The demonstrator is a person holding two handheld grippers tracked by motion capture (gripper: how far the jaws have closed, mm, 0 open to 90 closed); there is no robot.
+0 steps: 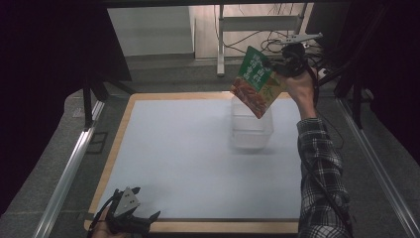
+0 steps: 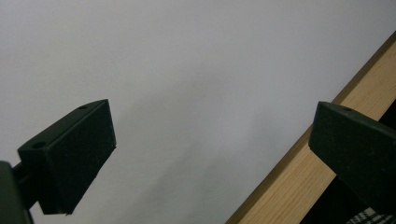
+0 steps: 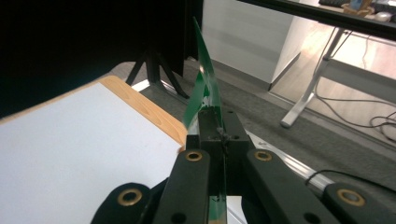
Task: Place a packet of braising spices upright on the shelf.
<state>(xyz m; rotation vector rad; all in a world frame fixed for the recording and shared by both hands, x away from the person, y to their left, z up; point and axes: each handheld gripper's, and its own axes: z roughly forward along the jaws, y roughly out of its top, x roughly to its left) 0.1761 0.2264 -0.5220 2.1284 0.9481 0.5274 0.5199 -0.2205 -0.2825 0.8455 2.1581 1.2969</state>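
Observation:
A green food packet (image 1: 256, 82) with a picture of red food hangs tilted in the air over a clear plastic container (image 1: 251, 125) that stands on the white mat (image 1: 188, 158). My right gripper (image 1: 283, 69) is shut on the packet's right edge, held high at the back right. In the right gripper view the packet (image 3: 205, 93) shows edge-on as a thin green sheet pinched between the closed jaws. My left gripper (image 1: 141, 210) rests at the table's front left corner, its jaws wide apart with nothing between them; its fingers (image 2: 74, 154) hover over bare mat.
The mat lies on a wooden board (image 1: 124, 124) with a light border (image 2: 299, 168). Metal rails (image 1: 69, 168) run along both sides of the table. A white frame stand (image 1: 257, 22) and cables lie on the floor behind.

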